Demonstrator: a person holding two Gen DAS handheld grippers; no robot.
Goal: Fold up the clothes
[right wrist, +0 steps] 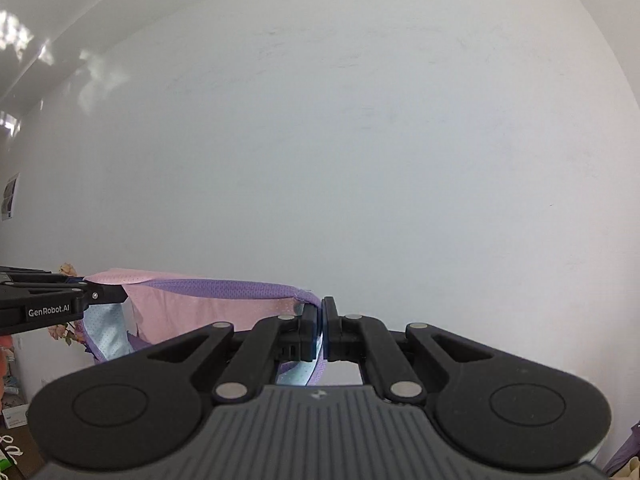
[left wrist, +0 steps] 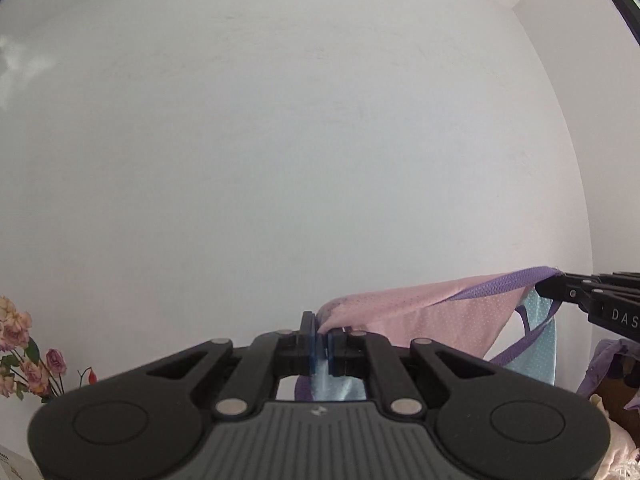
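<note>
A pink mesh garment (left wrist: 420,312) with purple trim and a light blue panel hangs in the air, stretched between both grippers. My left gripper (left wrist: 322,334) is shut on one corner of it. My right gripper (right wrist: 322,312) is shut on the other corner, by the purple trim (right wrist: 224,287). The right gripper also shows in the left wrist view (left wrist: 548,286) at the far right. The left gripper also shows in the right wrist view (right wrist: 120,294) at the far left. Both are raised in front of a plain white wall. The garment's lower part is hidden behind the grippers.
Pink artificial flowers (left wrist: 24,356) stand low at the left. More clothes (left wrist: 612,364), purple and pale, lie low at the right. A white wall (right wrist: 320,140) fills both views. Boxes and papers (right wrist: 12,420) lie low at the left.
</note>
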